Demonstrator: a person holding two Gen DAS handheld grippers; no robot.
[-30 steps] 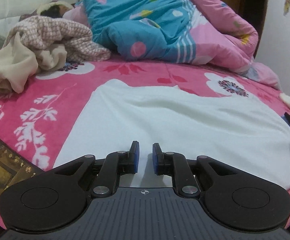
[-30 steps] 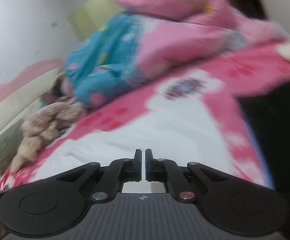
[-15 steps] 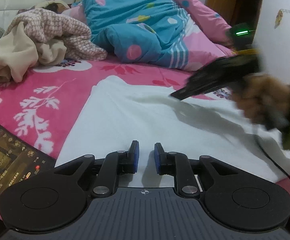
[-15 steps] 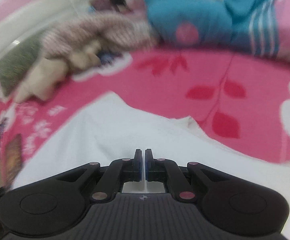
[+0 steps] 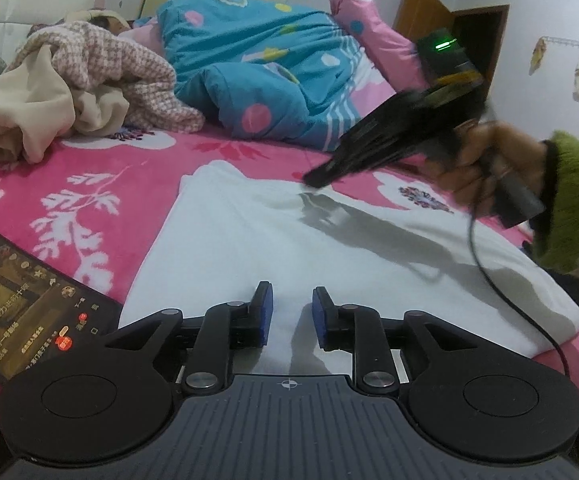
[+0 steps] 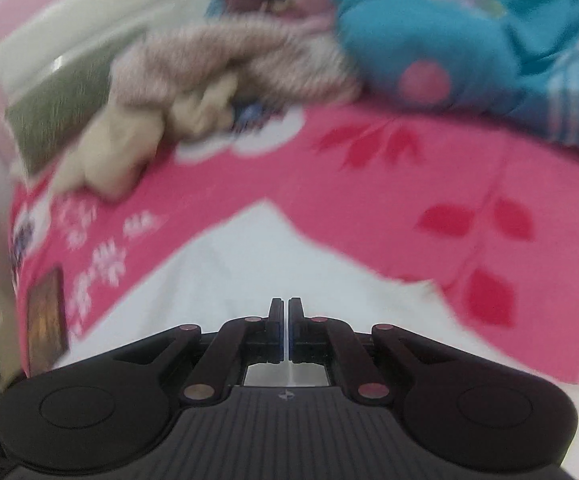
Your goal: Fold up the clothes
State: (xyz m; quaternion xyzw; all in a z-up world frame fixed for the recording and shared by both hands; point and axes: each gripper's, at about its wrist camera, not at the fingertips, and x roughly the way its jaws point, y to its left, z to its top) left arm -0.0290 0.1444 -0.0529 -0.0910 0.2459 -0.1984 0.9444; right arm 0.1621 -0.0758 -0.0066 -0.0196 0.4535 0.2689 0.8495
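Pink floral bedding (image 5: 89,184) fills both views, with a blue quilt (image 5: 257,76) heaped at upper centre. White garment (image 5: 329,248) lies flat mid-frame. Right gripper (image 5: 309,178), jaws nearly closed and empty, hovers over its far edge; left gripper (image 5: 291,314), lower centre, jaws narrowly parted. Phone (image 5: 21,312) lower left.

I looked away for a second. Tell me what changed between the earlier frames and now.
The right gripper swung in from the right, out over the white garment toward its far edge; a second ago it was absent from the left wrist view. Its fingers stayed closed, gripping nothing visible. The left gripper stayed open near the garment's near edge. The garment lies flat as before; the phone is unmoved.
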